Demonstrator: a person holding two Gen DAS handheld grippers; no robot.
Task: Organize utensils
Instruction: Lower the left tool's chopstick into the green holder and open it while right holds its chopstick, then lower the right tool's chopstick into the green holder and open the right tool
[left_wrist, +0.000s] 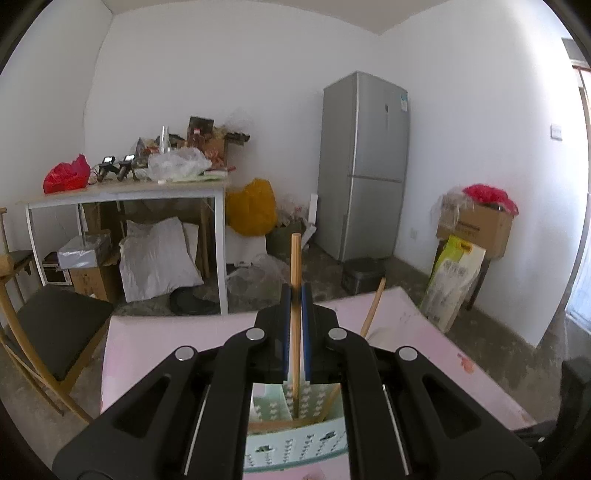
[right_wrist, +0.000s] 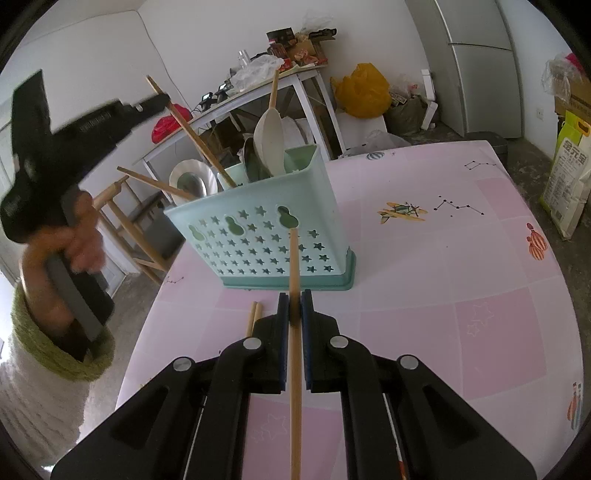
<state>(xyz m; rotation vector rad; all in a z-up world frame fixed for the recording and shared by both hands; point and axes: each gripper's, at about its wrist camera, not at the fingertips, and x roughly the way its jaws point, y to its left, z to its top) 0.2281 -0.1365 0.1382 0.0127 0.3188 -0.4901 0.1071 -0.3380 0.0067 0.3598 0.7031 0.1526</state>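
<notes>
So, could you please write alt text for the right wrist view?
The right gripper is shut on a wooden chopstick above a pink table. Ahead stands a mint utensil holder with spoons; at left, the left gripper clamps another chopstick over it.

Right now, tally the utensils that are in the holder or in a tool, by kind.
Chopsticks: 3, one in the left tool, one in the right tool, one leaning in the holder
Spoons and ladles: 3
Total: 6
</notes>
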